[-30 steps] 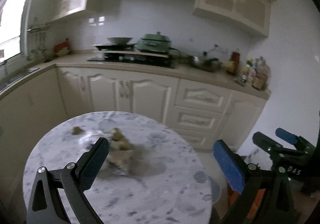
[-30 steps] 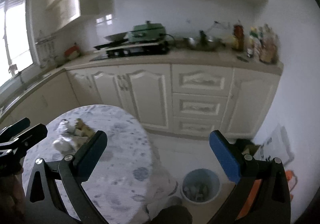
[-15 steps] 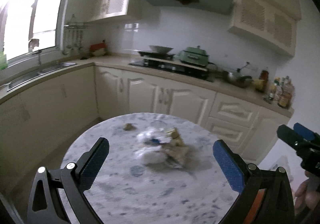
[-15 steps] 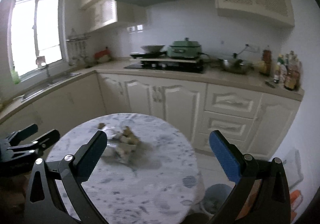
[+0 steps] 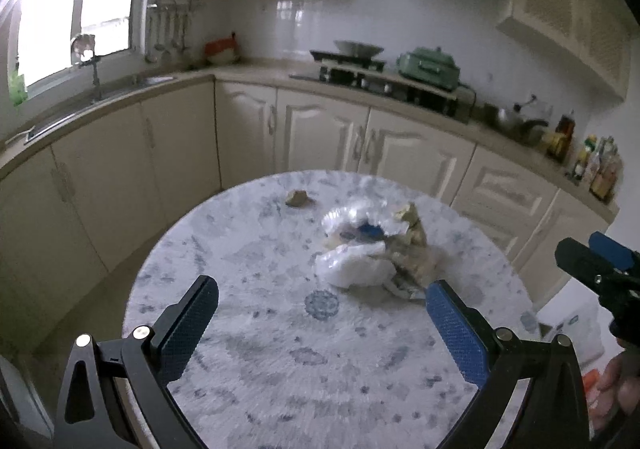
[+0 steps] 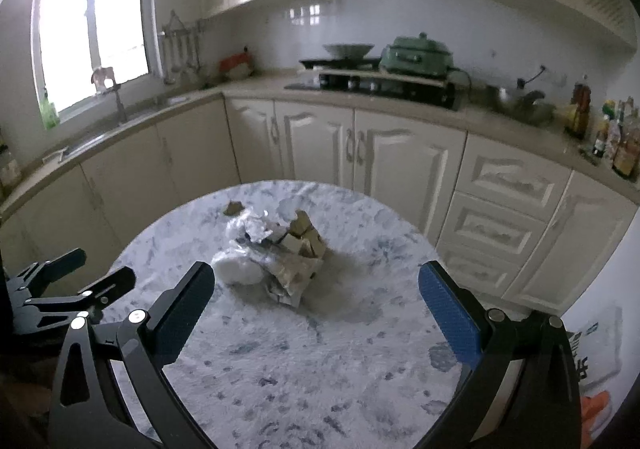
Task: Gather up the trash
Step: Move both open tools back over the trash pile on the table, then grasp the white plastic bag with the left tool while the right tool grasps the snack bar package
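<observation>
Left gripper (image 5: pixel 320 313) fingers spread wide, empty | right gripper (image 6: pixel 314 291) likewise | trash pile (image 6: pixel 276 253) on round worktop (image 6: pixel 304 361), untouched.

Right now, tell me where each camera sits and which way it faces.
Left wrist: on the left gripper, above the near edge of the round table, facing the trash pile and kitchen counter; its own open fingers show, plus the right gripper at the right edge.
Right wrist: on the right gripper, facing the same way; its own open fingers show, plus the left gripper at the left edge.
Shared: table, trash pile, small scrap, green pot.
</observation>
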Demonstrator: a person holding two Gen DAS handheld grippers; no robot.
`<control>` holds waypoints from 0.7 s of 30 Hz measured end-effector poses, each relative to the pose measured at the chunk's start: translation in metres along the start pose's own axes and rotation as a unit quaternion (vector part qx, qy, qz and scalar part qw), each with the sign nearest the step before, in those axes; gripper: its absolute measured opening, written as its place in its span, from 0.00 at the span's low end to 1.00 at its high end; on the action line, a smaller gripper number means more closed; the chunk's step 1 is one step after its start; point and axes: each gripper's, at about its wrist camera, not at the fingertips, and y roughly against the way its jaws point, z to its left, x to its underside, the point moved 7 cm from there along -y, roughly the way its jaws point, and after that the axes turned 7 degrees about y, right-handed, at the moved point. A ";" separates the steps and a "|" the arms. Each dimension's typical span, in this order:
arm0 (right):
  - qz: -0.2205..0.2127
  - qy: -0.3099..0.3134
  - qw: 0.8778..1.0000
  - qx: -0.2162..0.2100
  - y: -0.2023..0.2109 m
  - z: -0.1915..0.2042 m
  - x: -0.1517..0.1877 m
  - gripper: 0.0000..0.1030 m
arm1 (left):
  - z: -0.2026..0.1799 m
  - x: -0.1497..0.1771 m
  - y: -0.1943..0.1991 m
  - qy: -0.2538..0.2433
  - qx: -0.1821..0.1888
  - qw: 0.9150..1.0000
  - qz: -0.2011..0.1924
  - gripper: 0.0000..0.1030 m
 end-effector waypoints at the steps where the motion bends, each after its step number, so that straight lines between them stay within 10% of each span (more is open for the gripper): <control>1: 0.005 -0.002 1.000 0.001 -0.006 -0.003 0.001 1.00 | -0.001 -0.005 -0.012 -0.002 0.001 1.000 0.007 0.99; 21: 0.103 -0.040 0.994 -0.022 -0.121 -0.034 0.032 1.00 | -0.037 -0.033 -0.222 -0.007 0.017 0.993 0.114 0.98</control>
